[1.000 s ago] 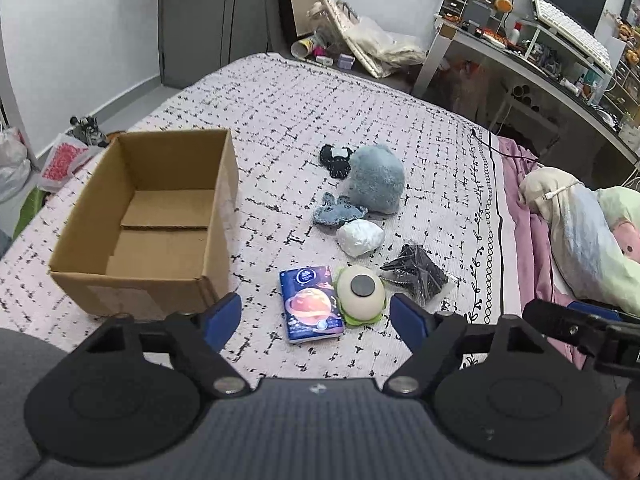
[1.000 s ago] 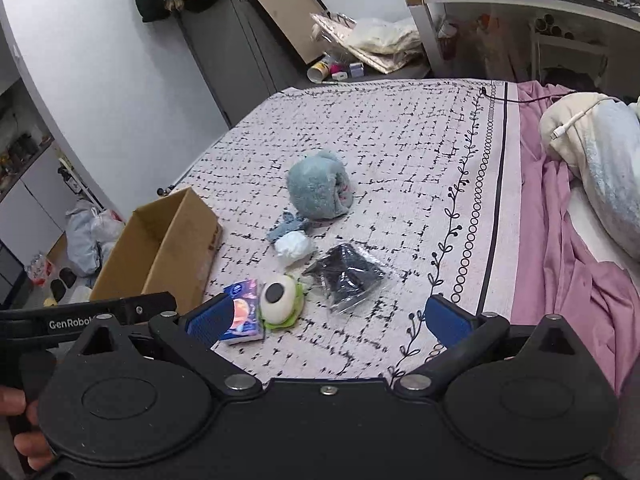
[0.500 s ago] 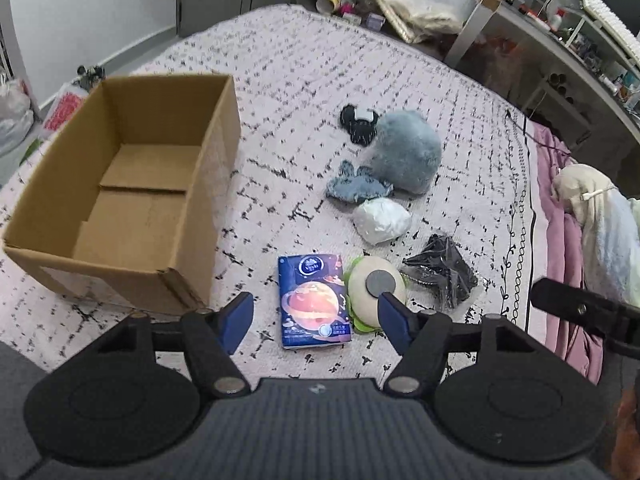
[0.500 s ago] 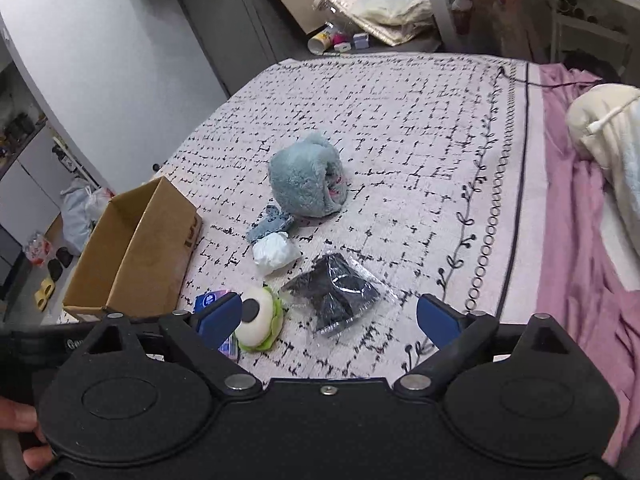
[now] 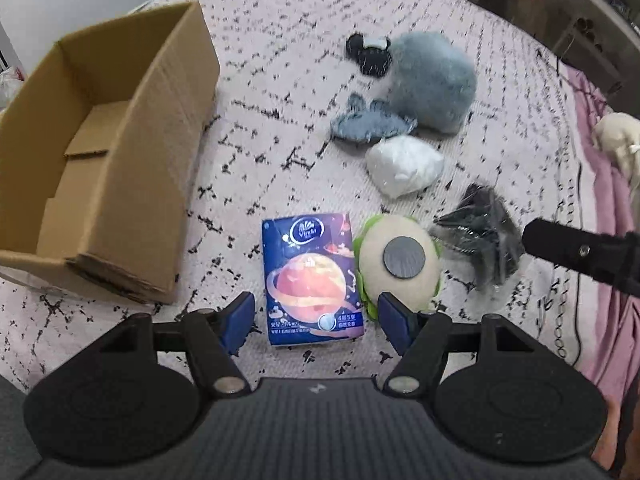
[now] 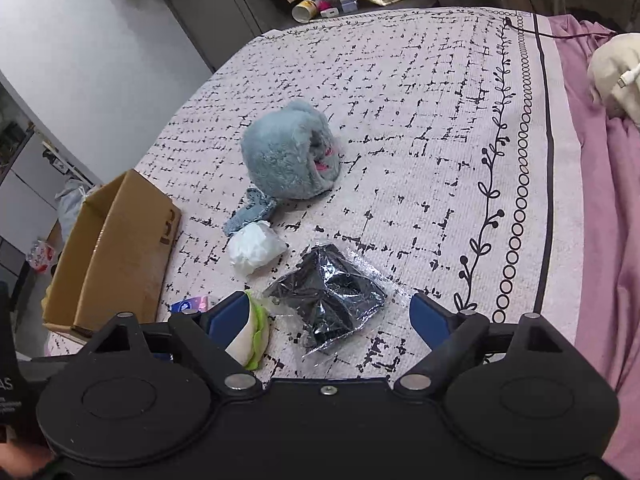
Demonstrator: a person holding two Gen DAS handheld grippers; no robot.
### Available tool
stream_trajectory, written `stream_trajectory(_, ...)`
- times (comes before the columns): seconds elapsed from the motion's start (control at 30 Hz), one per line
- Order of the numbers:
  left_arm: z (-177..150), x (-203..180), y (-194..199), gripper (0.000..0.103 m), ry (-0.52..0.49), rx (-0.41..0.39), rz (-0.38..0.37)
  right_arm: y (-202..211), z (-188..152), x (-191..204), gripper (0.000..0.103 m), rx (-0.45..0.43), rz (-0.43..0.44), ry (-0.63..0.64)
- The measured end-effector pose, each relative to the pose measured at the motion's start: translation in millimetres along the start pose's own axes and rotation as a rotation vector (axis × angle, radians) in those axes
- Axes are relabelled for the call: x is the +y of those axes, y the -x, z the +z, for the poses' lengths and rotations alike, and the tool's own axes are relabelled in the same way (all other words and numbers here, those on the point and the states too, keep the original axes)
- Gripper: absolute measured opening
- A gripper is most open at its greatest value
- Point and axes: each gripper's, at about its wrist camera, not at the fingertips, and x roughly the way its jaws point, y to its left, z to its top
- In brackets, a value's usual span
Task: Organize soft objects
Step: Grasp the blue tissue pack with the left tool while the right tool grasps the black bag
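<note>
Soft things lie on the patterned bedspread: a blue tissue pack (image 5: 313, 278), a cream and green round plush (image 5: 400, 259), a black item in a clear bag (image 6: 326, 294), a white crumpled bag (image 5: 404, 165), a denim scrap (image 5: 370, 123), a grey-blue fluffy slipper (image 6: 290, 156) and a small black item (image 5: 368, 54). An open, empty cardboard box (image 5: 102, 152) stands at the left. My left gripper (image 5: 316, 320) is open, low over the tissue pack's near end. My right gripper (image 6: 328, 316) is open, just above the black bagged item.
A pink sheet (image 6: 600, 200) and a cream pillow (image 6: 616, 72) lie along the right of the bed. A cable (image 6: 560, 34) runs at the far right. Clutter (image 6: 320, 6) lies on the floor beyond the bed. The right gripper's body (image 5: 580, 252) shows in the left wrist view.
Both grippers have moved forward and down toward the objects. The left now straddles the tissue pack's near end; the right has closed in on the black bagged item. Nothing has been grasped.
</note>
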Motion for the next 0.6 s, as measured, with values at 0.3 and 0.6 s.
stream_trajectory(0.3, 1.6, -0.9, -12.8, 0.068, -0.018, 0.01, -0.001, -22.7, -1.8, 5.3, 0.087, 0.005, -0.043, 0.048)
stream_trajectory(0.6, 4.3, 8.9, -1.5, 0.05, 0.02, 0.021, -0.03, -25.0, -8.3, 14.3, 0.012, -0.001, 0.014, 0.106)
